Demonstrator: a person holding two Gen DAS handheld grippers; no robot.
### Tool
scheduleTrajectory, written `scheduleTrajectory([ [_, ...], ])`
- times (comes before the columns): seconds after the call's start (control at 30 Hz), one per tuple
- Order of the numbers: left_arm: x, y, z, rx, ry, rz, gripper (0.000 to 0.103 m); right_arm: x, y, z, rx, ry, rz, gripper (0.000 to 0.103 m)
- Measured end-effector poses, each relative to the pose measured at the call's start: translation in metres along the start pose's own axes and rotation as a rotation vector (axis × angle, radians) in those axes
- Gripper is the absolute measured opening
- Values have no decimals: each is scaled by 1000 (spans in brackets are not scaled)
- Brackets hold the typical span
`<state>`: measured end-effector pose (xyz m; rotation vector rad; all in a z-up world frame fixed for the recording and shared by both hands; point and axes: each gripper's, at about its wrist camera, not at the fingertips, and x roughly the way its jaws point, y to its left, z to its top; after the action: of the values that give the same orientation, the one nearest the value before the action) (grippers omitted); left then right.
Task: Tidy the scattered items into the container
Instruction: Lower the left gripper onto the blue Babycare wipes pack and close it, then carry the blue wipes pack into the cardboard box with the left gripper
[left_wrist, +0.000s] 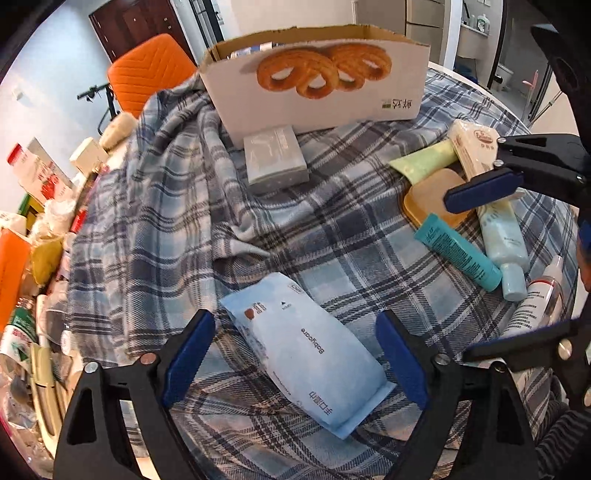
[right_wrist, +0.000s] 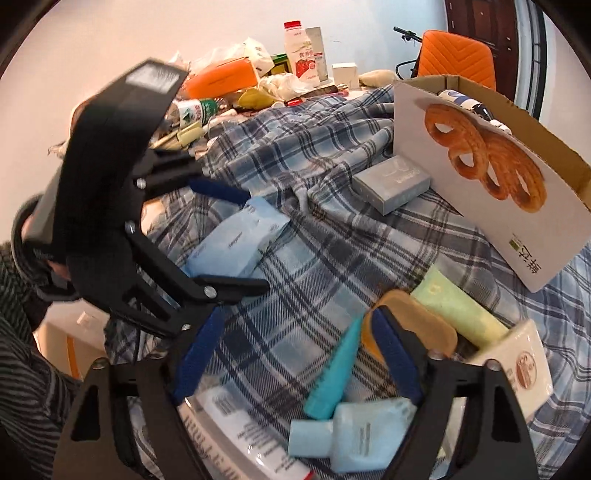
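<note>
1. Left wrist view: the left gripper (left_wrist: 295, 354) has its jaws spread wide with nothing in them, sitting on either side of a pale blue wipes pack (left_wrist: 306, 354) that lies on the plaid blanket (left_wrist: 177, 206). The cardboard box (left_wrist: 317, 85) sits at 12 o'clock, a grey box (left_wrist: 275, 159) just in front of it. Over at 3 o'clock the right gripper (left_wrist: 476, 177) hangs over a pile of tubes.

2. Same view, handling guess: the pack looks soft, squishy and light, probably a bit slick. I'd pinch it across the short width near the middle so it doesn't flop.

3. Right wrist view: the right gripper (right_wrist: 299, 354) is open too, empty. A teal tube (right_wrist: 332, 373), a pale blue bottle (right_wrist: 354, 428) and a white tube (right_wrist: 243, 432) lie between its fingers, the box (right_wrist: 491, 192) up at 2 o'clock.
</note>
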<state>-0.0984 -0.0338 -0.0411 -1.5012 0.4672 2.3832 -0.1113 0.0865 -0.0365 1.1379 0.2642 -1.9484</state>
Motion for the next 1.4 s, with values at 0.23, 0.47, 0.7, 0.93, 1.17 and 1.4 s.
scheduleTrajectory([
  [0.23, 3, 3, 3, -18, -5, -48, 62, 6, 1, 5, -20, 10, -33, 61],
  [0.47, -4, 11, 2, -47, -13, -52, 46, 11, 0, 2, -16, 31, -30, 44],
  [0.7, -16, 13, 5, -46, -37, -36, 46, 4, 3, 3, -24, 10, -37, 44],
  [0.93, -26, 4, 23, -10, -68, -31, 46, -10, -8, 13, -6, -40, -127, 43],
  [1.17, -37, 1, 56, -44, -158, -25, 46, -30, -28, 20, 19, -137, -323, 37],
  [1.4, -56, -3, 99, -56, -260, -6, 46, -66, -52, 43, 64, -212, -413, 30],
])
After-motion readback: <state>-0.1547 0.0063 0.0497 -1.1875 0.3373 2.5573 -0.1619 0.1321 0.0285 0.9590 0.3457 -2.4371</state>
